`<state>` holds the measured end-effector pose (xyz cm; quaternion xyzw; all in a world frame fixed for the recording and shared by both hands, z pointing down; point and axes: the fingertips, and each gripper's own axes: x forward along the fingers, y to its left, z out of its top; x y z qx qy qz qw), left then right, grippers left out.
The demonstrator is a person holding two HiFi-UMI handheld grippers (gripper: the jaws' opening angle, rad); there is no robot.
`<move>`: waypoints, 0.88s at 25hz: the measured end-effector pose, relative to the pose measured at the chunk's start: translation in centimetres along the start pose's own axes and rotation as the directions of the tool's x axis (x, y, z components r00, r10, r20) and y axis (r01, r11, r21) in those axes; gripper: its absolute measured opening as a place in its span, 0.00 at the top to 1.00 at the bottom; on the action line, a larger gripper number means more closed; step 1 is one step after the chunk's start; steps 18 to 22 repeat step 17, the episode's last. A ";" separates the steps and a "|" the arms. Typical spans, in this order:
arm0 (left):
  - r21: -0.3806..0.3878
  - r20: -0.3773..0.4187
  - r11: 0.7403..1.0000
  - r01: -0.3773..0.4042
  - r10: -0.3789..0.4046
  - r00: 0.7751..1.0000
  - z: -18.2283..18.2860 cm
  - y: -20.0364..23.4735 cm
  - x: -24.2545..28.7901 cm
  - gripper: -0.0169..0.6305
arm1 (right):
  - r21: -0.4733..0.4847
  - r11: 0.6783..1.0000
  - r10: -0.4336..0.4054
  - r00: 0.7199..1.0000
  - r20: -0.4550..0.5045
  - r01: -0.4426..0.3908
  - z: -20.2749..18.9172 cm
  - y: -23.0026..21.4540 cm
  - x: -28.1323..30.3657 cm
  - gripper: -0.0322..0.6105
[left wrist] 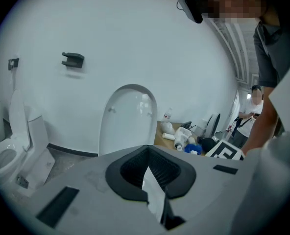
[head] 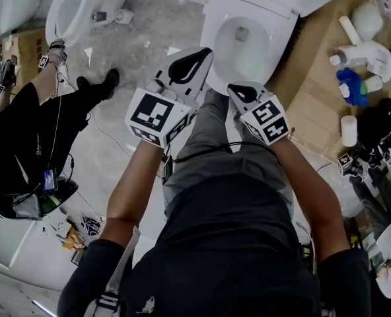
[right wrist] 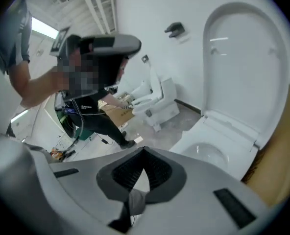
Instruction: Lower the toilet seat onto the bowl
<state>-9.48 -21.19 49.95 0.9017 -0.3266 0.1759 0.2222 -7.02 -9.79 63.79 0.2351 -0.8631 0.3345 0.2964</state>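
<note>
1. The person stands right in front of the toilet bowl [head: 248, 48] and looks down into it, with a gripper in each hand held out in front of the body.
2. The toilet seat [right wrist: 245, 67] is up. It stands upright behind the bowl with the white wall behind it and its underside facing the room. The rim of the bowl lies bare beneath it.
3. The left gripper [head: 205, 53] hangs in front of the near left edge of the bowl and touches nothing that I can see. Its jaws are closed, tip against tip, with nothing between them. In the left gripper view they point toward the raised seat and are well apart from it.
4. The right gripper [head: 233, 88] is just beside the left one and a little nearer the person's body. Its jaws are closed too, tips together and empty. The open bowl and the raised seat lie ahead of them, to the right in the right gripper view.
5. To the right of the toilet, a cardboard sheet [head: 314, 98] on the floor carries several white bottles and a blue bottle [head: 351, 86].
6. Off to the left, another person in black [head: 30, 131] stands by a second toilet [head: 70, 12] on the grey floor.
</note>
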 end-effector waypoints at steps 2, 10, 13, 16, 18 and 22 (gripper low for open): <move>0.019 0.012 1.000 -0.001 0.000 1.000 1.2 -0.9 -0.5 0.97 | -0.030 1.000 -0.008 0.999 0.052 0.009 2.4 0.8 -2.9 0.94; 0.061 0.022 0.998 0.014 -0.015 1.000 3.8 -5.9 -2.8 0.97 | -0.064 0.997 -0.043 0.988 0.147 0.053 5.5 4.4 -12.5 0.94; 0.080 0.035 0.997 0.004 -0.006 0.999 4.7 -7.0 -3.4 0.97 | -0.079 0.993 -0.071 0.981 0.179 0.087 5.6 4.1 -14.8 0.94; 0.080 0.025 0.997 0.013 -0.015 1.000 4.7 -9.3 -4.8 0.97 | -0.046 0.992 -0.104 0.980 0.169 0.113 3.6 4.8 -17.1 0.94; 0.080 0.022 0.997 0.015 -0.017 1.000 4.6 -10.0 -5.3 0.97 | -0.033 0.992 -0.115 0.980 0.162 0.122 2.7 5.0 -17.9 0.94; 0.080 0.022 0.997 0.015 -0.017 1.000 4.6 -10.0 -5.3 0.97 | -0.033 0.992 -0.115 0.980 0.162 0.122 2.7 5.0 -17.9 0.94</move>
